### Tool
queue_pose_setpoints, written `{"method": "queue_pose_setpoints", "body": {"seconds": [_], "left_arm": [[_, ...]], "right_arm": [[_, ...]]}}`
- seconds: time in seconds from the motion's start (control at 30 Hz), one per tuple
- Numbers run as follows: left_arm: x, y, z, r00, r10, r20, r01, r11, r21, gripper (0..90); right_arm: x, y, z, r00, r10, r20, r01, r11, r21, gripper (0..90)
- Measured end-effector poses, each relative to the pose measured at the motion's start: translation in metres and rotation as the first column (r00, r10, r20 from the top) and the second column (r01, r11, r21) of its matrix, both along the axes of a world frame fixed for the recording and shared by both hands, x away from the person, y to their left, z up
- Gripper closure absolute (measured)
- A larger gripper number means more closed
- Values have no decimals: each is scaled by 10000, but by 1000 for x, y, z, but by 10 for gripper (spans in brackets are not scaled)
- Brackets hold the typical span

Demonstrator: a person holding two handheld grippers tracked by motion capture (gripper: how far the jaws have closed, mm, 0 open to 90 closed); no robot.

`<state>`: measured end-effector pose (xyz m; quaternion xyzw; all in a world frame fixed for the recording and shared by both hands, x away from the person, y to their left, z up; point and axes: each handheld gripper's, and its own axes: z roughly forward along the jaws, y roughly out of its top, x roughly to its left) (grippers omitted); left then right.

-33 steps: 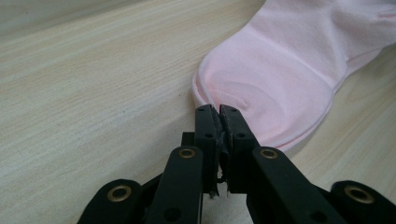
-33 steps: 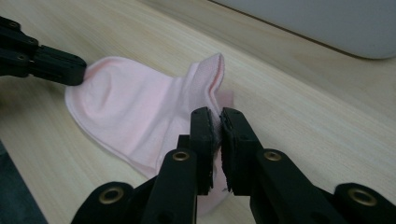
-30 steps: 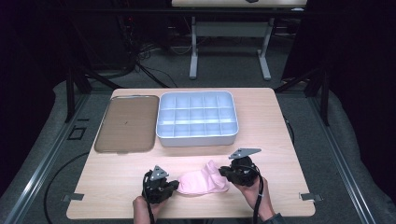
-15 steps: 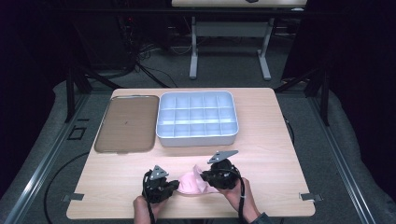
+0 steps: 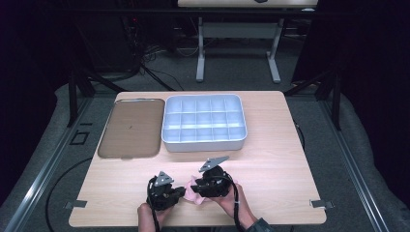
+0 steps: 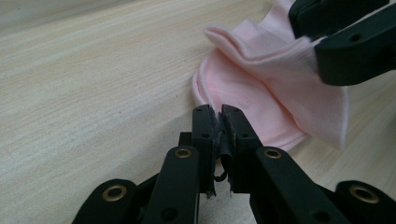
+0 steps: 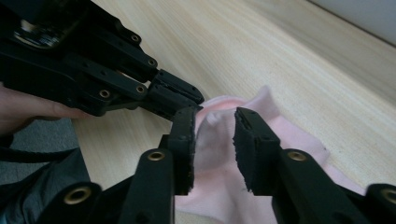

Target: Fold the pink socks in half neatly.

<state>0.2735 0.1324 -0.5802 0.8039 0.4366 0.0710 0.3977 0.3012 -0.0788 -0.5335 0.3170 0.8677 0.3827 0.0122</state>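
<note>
Quick update, high view first: my right claw (image 5: 196,186) has swung in toward my left claw (image 5: 183,192) since a second ago, dragging the pink cloth (image 5: 194,197) over itself, so the fold looks about half done. It's all on the surface (image 5: 270,164), well to my side of the grey divided tray (image 5: 203,123).

Left claw view: jaws pressed together right at the cloth's (image 6: 261,107) edge, and I see no pink between them.

Right claw view: jaws pinching a raised fold of cloth (image 7: 224,186), I think. The grip point itself is hidden.
</note>
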Motion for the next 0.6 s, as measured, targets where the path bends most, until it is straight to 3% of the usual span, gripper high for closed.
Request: {"method": "queue_pose_setpoints", "body": {"seconds": [0.1,0.2,0.27,0.33,0.43,0.6], "left_arm": [[0,0,-1,10000,-17,13,17,10000,-12,836],[0,1,-1,10000,31,-5,-31,10000,-72,835],[0,1,-2,10000,20,32,-20,10000,-77,834],[-1,2,-2,10000,33,28,-33,9999,-125,833],[0,2,-3,10000,14,25,-14,9999,-169,834],[-1,2,-3,10000,-2,27,3,9999,-147,839]], "right_arm": [[0,-12,4,9998,-182,44,181,9995,246,609],[3,-21,5,9991,-416,60,416,9991,86,611],[5,-26,2,9980,-633,79,636,9967,-505,614],[6,-28,-3,9974,-716,9,715,9950,-701,617],[5,-25,-11,9972,-747,42,747,9920,-1018,628],[0,-13,-19,9995,-323,53,327,9921,-1212,653]]}}
